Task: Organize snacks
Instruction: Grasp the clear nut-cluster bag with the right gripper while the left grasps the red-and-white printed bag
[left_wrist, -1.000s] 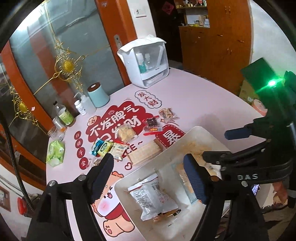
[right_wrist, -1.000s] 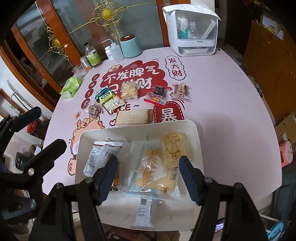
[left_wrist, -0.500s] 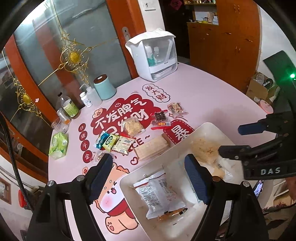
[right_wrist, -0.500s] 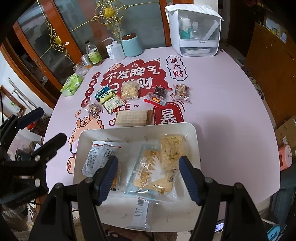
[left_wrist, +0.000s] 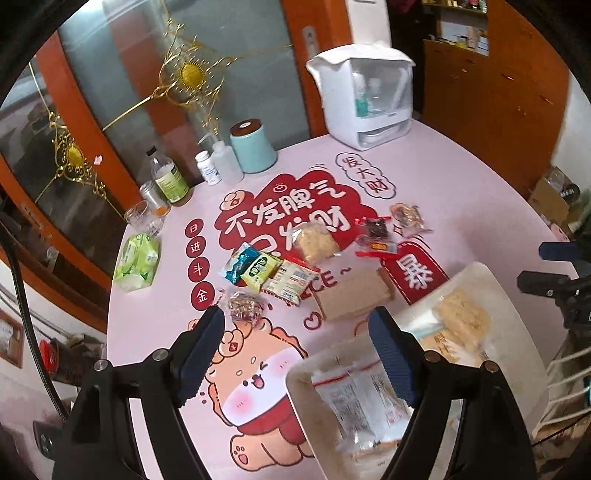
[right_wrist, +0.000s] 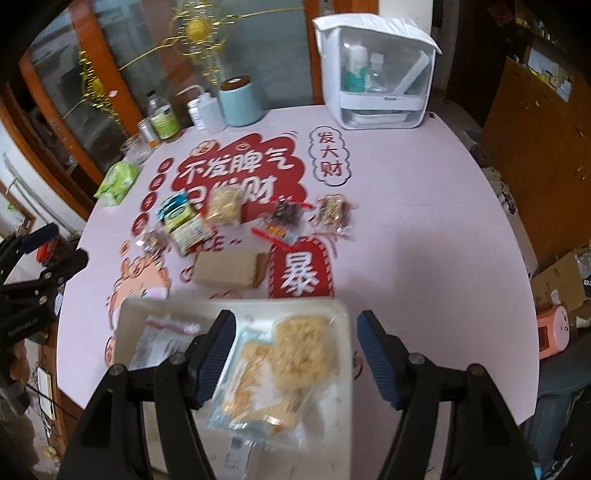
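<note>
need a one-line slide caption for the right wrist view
Open right gripper above a white tray of bagged snacks, loose snack packets on the pink table beyond.

Plastic, film, wood and glass, mostly glossy.
Smooth pink table cover with printed red decals; white tray, smooth, faintly shiny; crinkly clear-film snack packets catching glare; matt brown wafer block; matt black gripper frames with ribbed blue pads; polished orange wood door frame around glass; glossy white plastic dispenser.
</note>
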